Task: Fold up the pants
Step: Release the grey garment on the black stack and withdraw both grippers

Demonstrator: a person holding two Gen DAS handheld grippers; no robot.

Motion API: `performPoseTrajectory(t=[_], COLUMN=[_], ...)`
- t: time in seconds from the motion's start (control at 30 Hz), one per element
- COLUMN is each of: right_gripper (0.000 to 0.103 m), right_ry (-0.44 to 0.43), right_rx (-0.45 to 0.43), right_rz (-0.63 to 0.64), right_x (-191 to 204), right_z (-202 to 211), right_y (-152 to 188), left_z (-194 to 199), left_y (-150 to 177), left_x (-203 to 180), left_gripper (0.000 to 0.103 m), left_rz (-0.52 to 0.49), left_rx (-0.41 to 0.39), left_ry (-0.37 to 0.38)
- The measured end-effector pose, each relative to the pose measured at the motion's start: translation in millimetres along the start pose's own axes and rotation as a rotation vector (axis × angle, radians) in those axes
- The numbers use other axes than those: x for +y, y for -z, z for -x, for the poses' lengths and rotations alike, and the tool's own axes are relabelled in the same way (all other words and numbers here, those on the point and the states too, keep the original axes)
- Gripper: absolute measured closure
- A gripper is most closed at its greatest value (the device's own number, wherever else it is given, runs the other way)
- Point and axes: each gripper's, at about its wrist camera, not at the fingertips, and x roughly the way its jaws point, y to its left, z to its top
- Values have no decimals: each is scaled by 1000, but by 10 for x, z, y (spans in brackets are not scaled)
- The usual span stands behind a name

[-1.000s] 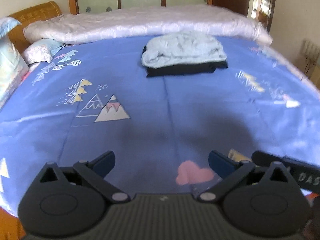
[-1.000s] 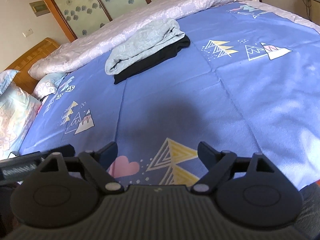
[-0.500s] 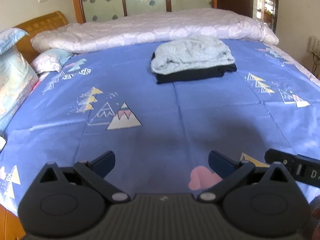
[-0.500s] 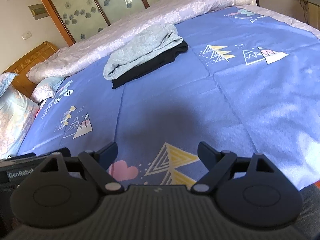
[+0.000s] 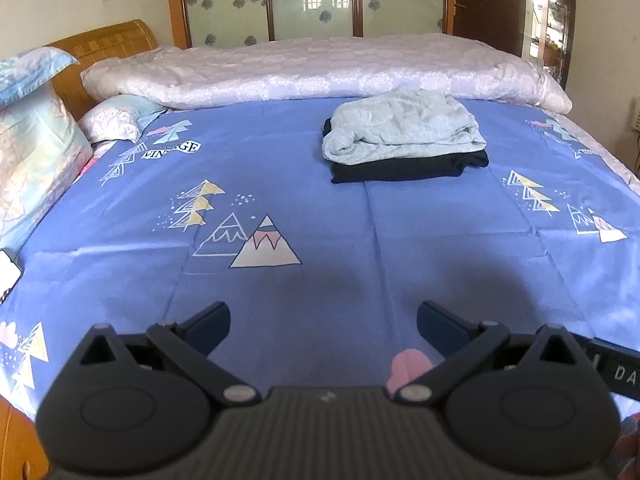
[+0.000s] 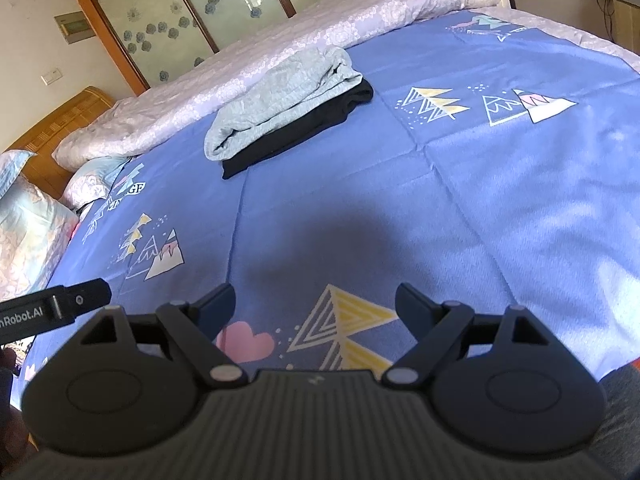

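Observation:
Folded pale grey-green pants (image 5: 402, 130) (image 6: 280, 100) lie on top of folded black pants (image 5: 408, 168) (image 6: 296, 132), stacked far out on the blue patterned bedsheet (image 5: 320, 248) (image 6: 460, 200). My left gripper (image 5: 323, 316) hovers open near the bed's front edge, nothing between its fingers. My right gripper (image 6: 315, 300) is likewise open and empty, well short of the stack. Each gripper's body shows at the edge of the other's view.
A rolled pale lilac quilt (image 5: 320, 72) (image 6: 280, 52) lies along the far side of the bed. Pillows (image 5: 36, 148) sit at the left by the wooden headboard (image 5: 104, 44). Glass-panelled wardrobe doors (image 5: 312, 0) stand behind.
The left view has tilted up slightly, so the stack and quilt sit lower in frame. The right view is nearly unchanged. Both grippers stay open.

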Motion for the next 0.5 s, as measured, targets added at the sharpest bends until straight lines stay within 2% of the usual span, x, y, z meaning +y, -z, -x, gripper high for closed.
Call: performPoseTrajectory(t=[0.27, 0.5], right_gripper=[14, 14], right_ry=[4, 7], right_rx=[-1, 8], right_rz=[-8, -7], right_x=[-10, -3], right_z=[-4, -21], right_y=[-3, 11], left_z=[44, 5], left_y=[-5, -12], left_x=[-62, -18], left_gripper=[0, 0], left_rz=[-41, -27], left_rx=[-31, -12], left_ry=[-96, -58])
